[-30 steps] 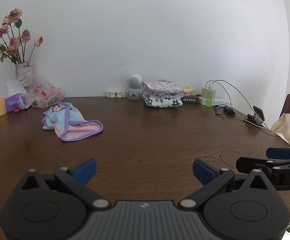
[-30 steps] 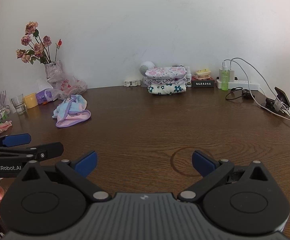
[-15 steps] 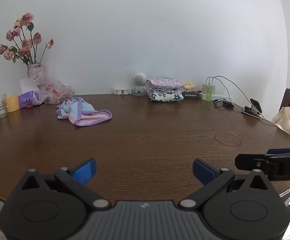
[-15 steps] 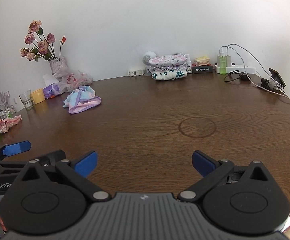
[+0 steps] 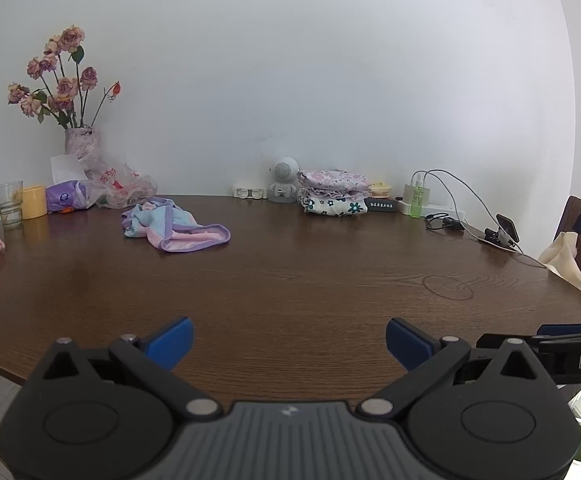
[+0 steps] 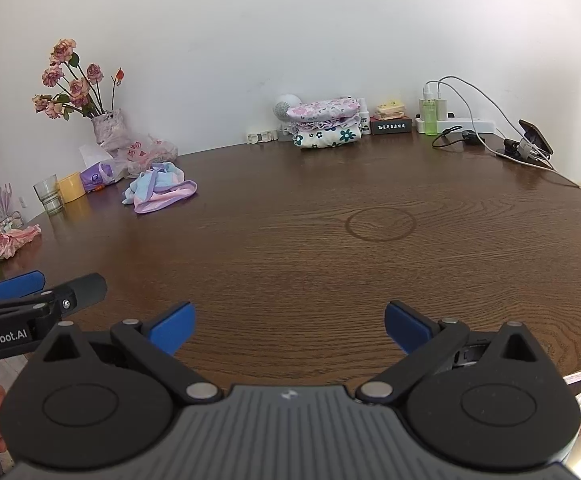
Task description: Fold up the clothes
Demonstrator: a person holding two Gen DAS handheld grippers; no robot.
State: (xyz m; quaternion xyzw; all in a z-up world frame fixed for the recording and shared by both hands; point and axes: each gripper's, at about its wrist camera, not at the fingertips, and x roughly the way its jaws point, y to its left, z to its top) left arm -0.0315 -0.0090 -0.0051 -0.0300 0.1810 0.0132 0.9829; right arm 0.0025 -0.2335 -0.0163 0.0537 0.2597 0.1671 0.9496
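Both the left gripper (image 5: 288, 344) and the right gripper (image 6: 289, 328) stand wide apart, empty, over the table (image 6: 310, 248). The crumpled garment (image 5: 172, 230) lies far-left on it; the right gripper is cut off at the left view's edge.

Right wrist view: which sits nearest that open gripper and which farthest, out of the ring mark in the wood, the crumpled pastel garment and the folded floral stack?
From the right gripper:
1. Ring mark, mid-table, slightly right.
2. Crumpled pastel garment, left, beyond mid-table.
3. Folded floral stack, at the wall, centre.
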